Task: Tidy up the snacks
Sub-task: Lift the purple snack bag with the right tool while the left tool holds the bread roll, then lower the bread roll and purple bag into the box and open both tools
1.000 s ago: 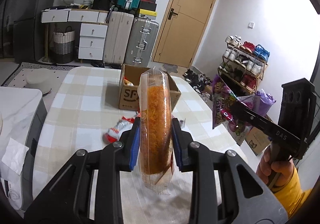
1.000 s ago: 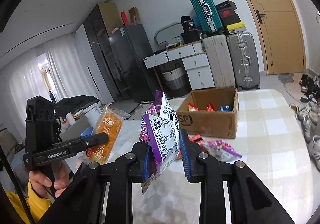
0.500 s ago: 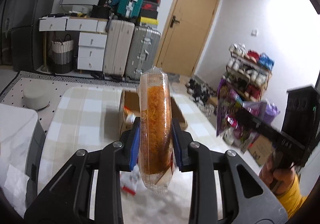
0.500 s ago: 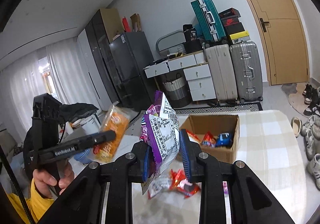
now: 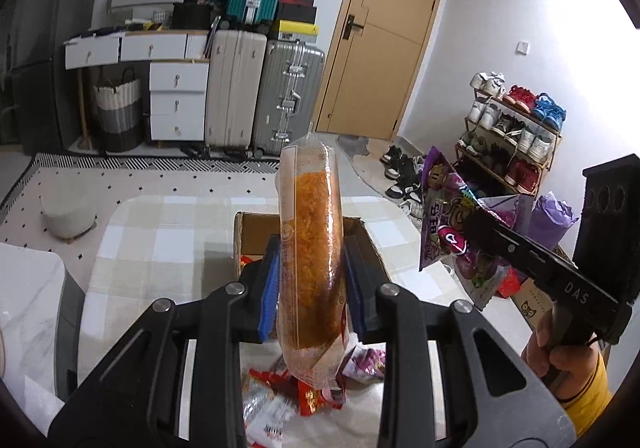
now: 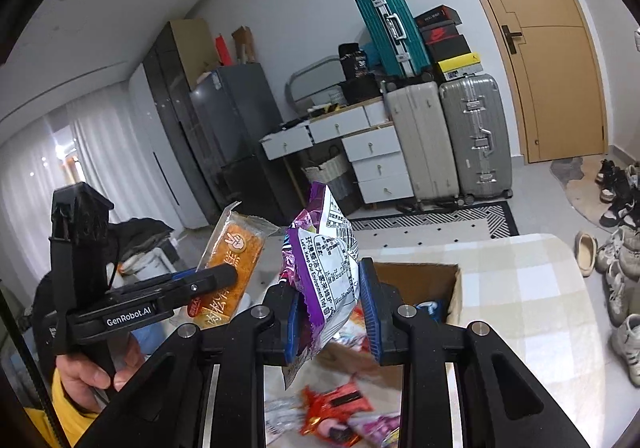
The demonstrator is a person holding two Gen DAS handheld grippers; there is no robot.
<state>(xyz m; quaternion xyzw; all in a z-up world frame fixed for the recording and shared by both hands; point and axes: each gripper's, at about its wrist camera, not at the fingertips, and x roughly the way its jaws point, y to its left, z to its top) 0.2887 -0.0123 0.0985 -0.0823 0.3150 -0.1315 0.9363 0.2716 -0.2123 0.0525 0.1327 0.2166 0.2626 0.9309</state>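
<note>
My left gripper is shut on a clear packet of orange floss bread, held upright above the table; it also shows in the right wrist view. My right gripper is shut on a purple snack bag, also seen in the left wrist view. An open cardboard box with a few snacks inside stands just beyond both grippers. Several loose snack packets lie on the table below the grippers.
The table has a checked cloth. Suitcases, a white drawer unit and a door are behind. A shoe rack stands at the right. A white counter is at the left.
Both grippers have risen and moved forward toward the box with their packets. The box now sits directly behind the fingers and the loose packets lie below them.
</note>
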